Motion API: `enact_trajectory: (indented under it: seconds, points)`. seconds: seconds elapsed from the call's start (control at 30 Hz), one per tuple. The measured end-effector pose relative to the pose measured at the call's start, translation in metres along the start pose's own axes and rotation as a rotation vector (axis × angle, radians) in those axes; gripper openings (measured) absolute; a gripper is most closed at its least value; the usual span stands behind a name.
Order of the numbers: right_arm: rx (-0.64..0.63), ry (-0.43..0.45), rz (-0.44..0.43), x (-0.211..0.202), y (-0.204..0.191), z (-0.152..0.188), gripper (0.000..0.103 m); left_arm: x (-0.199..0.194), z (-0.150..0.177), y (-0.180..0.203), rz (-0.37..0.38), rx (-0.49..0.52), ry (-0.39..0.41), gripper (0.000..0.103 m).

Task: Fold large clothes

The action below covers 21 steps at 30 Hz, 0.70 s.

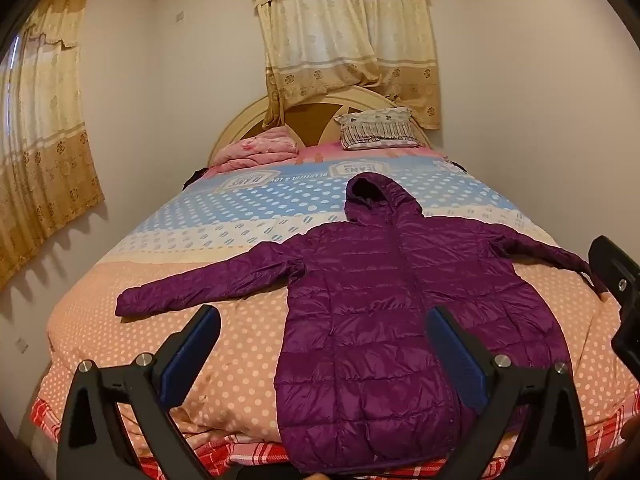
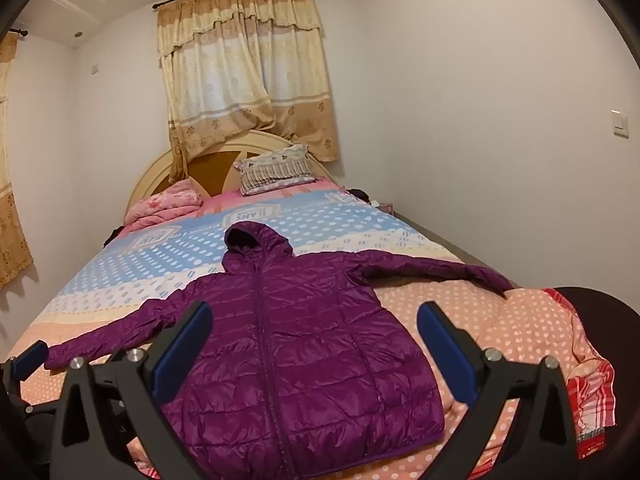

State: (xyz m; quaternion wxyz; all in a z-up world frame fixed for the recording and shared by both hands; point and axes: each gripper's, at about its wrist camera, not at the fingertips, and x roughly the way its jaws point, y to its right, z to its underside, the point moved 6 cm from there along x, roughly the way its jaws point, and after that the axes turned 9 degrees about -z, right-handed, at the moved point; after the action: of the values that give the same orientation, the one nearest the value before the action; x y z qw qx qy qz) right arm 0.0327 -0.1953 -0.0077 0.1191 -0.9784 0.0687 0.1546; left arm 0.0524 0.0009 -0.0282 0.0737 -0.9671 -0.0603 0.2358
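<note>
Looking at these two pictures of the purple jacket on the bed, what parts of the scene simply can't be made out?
- Purple jacket: its bottom hem is cut off by the lower edge in the left wrist view, and partly hidden behind the right gripper in the right wrist view.
- Its sleeve cuff disappears behind the other gripper's black body in the left wrist view.
- Upside-down lettering on the bedspread: too small to read fully.
- Dark objects at the bed's far corners: unidentifiable.
</note>
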Motion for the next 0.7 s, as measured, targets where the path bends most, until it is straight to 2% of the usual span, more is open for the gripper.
enact_trajectory:
  seconds: [0.2, 0.37, 0.6, 0.7]
  points:
    - [-0.004, 0.009, 0.002, 0.0, -0.001, 0.0, 0.103, 0.01, 0.007, -0.002, 0.039, -0.032, -0.07, 0.102]
    - [-0.003, -0.005, 0.0, 0.004, -0.002, 0.002, 0.103, 0.01, 0.01, 0.001, 0.042, -0.024, -0.071, 0.102]
    - [-0.003, -0.007, 0.0, 0.004, -0.003, 0.004, 0.103, 0.01, 0.009, 0.002, -0.006, 0.016, -0.043, 0.102]
    - [-0.004, -0.008, -0.001, 0.004, -0.003, 0.004, 0.103, 0.012, 0.009, 0.0, -0.003, 0.006, -0.049, 0.102]
